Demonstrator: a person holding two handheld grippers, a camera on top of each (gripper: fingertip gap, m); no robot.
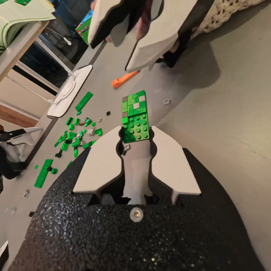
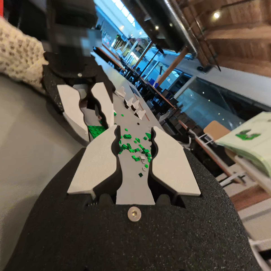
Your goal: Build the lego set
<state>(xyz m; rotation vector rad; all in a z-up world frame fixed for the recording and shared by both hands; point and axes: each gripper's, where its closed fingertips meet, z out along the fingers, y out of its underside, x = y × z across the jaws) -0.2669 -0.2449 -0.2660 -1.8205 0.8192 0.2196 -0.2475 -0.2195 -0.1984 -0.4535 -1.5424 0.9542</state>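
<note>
Green plate assembly (image 1: 135, 117): a rectangular studded plate, its far half covered with smooth green, grey and white tiles, its near half bare studs; near end clamped between the tips of the left tool (image 1: 136, 134), far end tilted up above the desk (image 1: 205, 117). Loose green and grey pieces (image 1: 73, 137) lie scattered on the desk to its left, with two long green plates (image 1: 84, 101) (image 1: 43, 173) among them.

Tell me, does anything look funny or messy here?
Not much. The loose bricks lie scattered on the table, normal mid-build. One grey tile sits alone, far from the pile. The left gripper holds the half-tiled green plate tilted.
</note>
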